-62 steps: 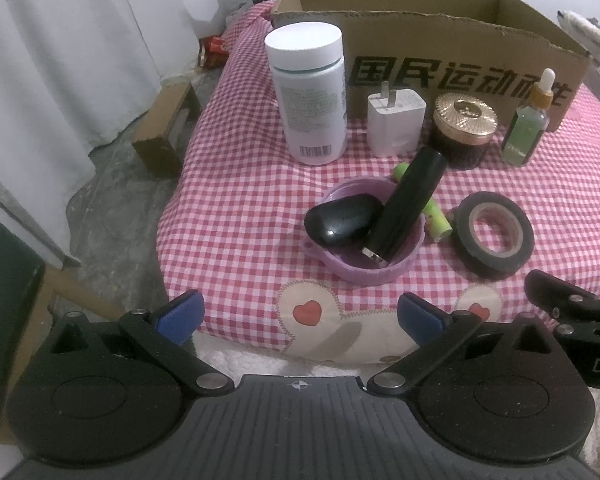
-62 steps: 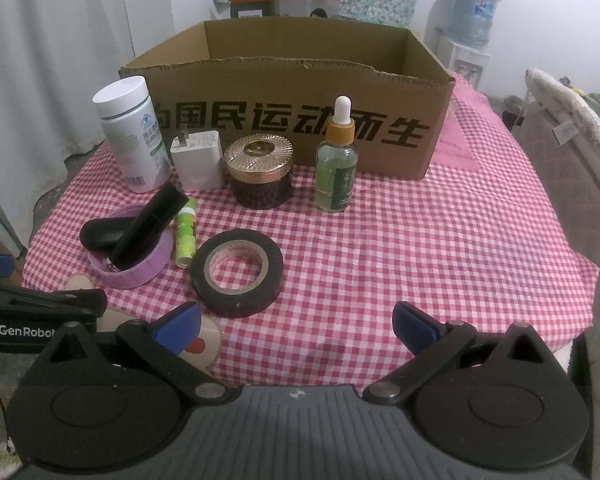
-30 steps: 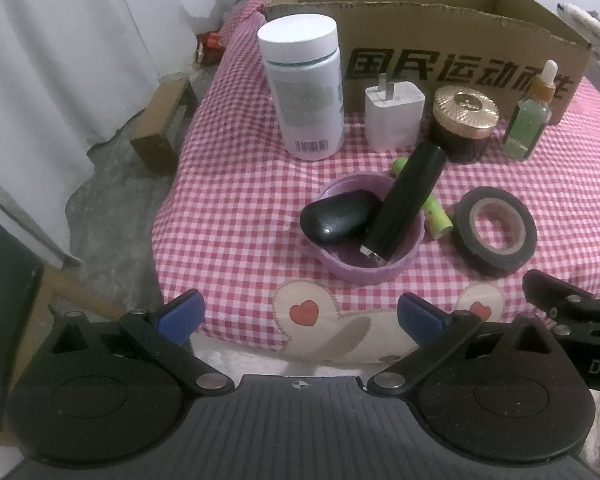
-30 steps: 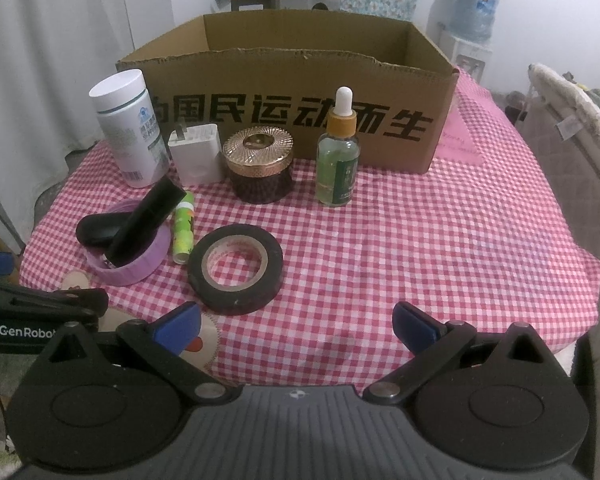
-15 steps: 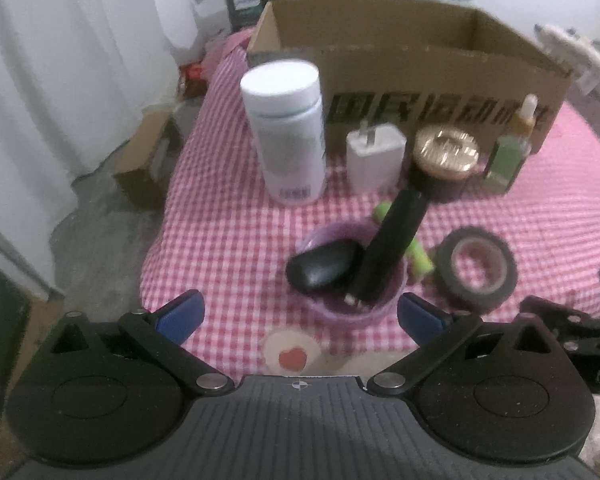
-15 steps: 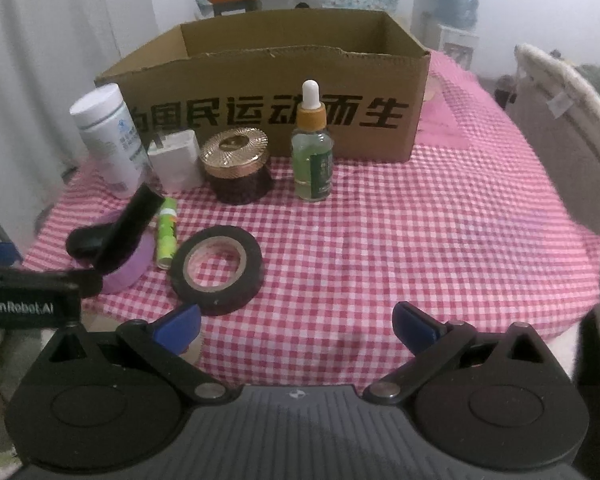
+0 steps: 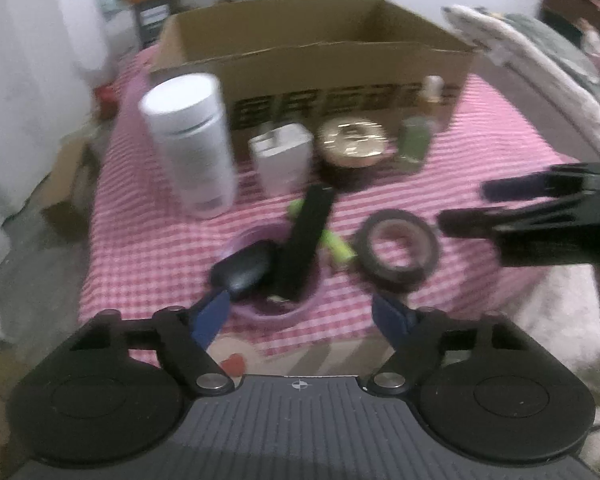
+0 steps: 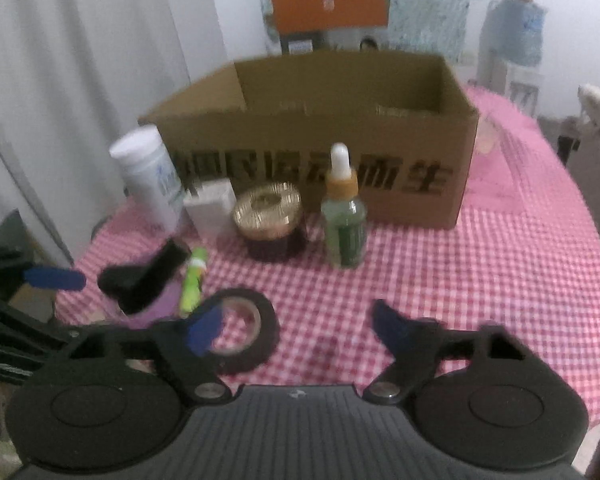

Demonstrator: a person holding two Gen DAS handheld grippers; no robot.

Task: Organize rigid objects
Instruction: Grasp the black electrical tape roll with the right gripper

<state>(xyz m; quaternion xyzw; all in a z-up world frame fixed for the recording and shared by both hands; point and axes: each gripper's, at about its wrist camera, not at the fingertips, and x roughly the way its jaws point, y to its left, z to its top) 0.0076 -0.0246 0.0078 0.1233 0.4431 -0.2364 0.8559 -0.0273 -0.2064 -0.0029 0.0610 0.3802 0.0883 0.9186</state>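
A purple bowl (image 7: pixel 276 314) holds a black case (image 7: pixel 244 268) and a black tube (image 7: pixel 306 240). Beside it lie a green tube (image 7: pixel 336 246) and a black tape roll (image 7: pixel 398 248). Behind them stand a white bottle (image 7: pixel 192 148), a white charger (image 7: pixel 282 160), a gold-lidded jar (image 7: pixel 352 148) and a green dropper bottle (image 8: pixel 344 224). My left gripper (image 7: pixel 302 314) hovers before the bowl with its jaws closing on nothing. My right gripper (image 8: pixel 296 326) hovers near the tape roll (image 8: pixel 260 332), jaws also closing on nothing.
An open cardboard box (image 8: pixel 260 140) stands behind the row of objects on the pink checked cloth (image 8: pixel 460 272). The right gripper (image 7: pixel 466 206) reaches in from the right of the left wrist view. White curtains hang at the left. The cloth's front edge drops off below both grippers.
Both pairs of jaws have narrowed. The right gripper has come forward and left toward the tape roll. The left view has tilted and rolled, and is now blurred.
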